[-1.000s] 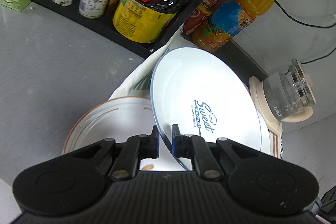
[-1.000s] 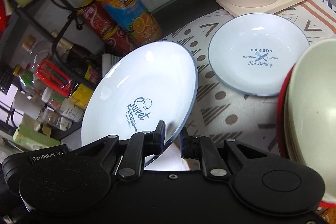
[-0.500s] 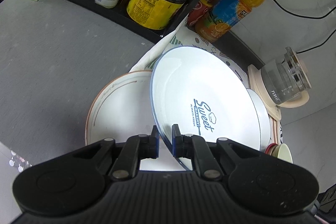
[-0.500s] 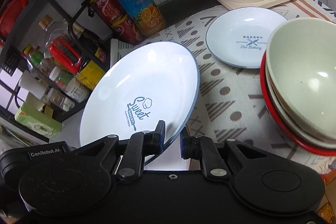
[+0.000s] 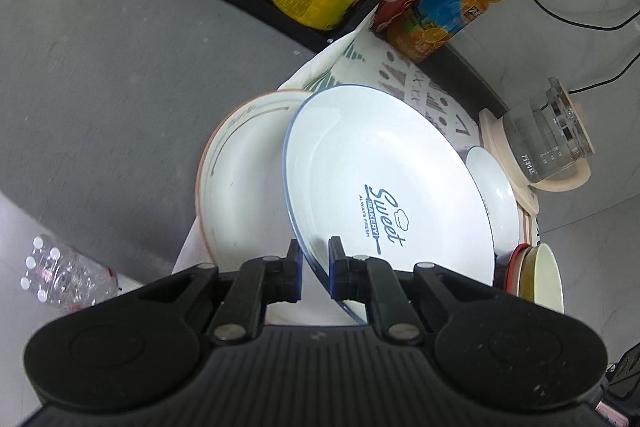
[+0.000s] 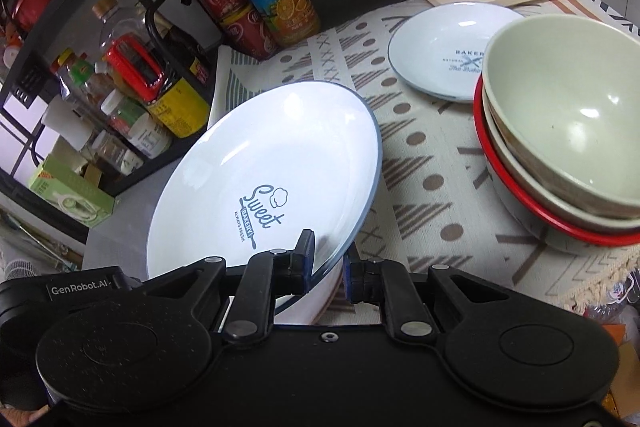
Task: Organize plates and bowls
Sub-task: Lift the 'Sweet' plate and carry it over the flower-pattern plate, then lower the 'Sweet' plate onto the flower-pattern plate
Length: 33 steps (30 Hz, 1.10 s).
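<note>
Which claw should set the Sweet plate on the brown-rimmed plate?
Probably left. Both the left claw and right claw grip the Sweet plate, but only the left wrist view shows the brown-rimmed plate, right beside it.

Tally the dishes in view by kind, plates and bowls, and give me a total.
Plates: 3 — the Sweet Bakery plate held by the left gripper and the right gripper, the brown-rimmed plate, the small Bakery plate.
Bowls: 3 — nested in one bowl stack.
Total: 6
</note>
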Tool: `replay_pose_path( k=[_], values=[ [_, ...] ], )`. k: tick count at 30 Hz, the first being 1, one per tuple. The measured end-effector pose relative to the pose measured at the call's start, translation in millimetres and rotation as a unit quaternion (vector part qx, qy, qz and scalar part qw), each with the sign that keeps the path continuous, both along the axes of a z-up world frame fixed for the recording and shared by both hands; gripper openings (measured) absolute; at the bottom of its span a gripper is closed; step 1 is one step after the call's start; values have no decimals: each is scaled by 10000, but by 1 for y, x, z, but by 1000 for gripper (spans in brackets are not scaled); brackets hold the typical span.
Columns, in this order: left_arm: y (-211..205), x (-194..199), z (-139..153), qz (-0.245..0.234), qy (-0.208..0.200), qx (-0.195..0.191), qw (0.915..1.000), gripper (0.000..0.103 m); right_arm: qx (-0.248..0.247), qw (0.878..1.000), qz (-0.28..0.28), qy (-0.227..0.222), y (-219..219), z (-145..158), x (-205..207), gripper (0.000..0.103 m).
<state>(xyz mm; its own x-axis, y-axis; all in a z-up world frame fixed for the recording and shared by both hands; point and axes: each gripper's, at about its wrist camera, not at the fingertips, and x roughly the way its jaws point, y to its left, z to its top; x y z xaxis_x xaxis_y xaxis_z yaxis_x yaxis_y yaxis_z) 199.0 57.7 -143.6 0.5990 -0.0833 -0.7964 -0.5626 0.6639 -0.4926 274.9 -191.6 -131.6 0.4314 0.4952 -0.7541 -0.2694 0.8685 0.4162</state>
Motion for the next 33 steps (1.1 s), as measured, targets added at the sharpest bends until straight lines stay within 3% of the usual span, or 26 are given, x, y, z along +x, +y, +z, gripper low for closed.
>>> replay_pose_path(
  k=[17, 26, 29, 31, 33],
  values=[
    [5, -12, -21, 25, 297, -249, 9992, 12, -291, 9995, 135, 60, 10, -7, -3, 14],
    [22, -2, -24, -238, 721, -751, 9943, 15, -236, 9994, -8, 270, 10, -12, 5, 12],
    [31, -5, -15, -188, 762, -624, 9950, 26, -276, 9992, -8, 286, 11, -12, 6, 11],
    [37, -7, -8, -112, 794, -386, 9960, 48, -313, 9991, -16, 269, 12, -11, 7, 10],
    [45, -6, -8, -30, 805, -225, 9965, 49, -323, 9991, -16, 265, 13, -12, 8, 9]
  ],
)
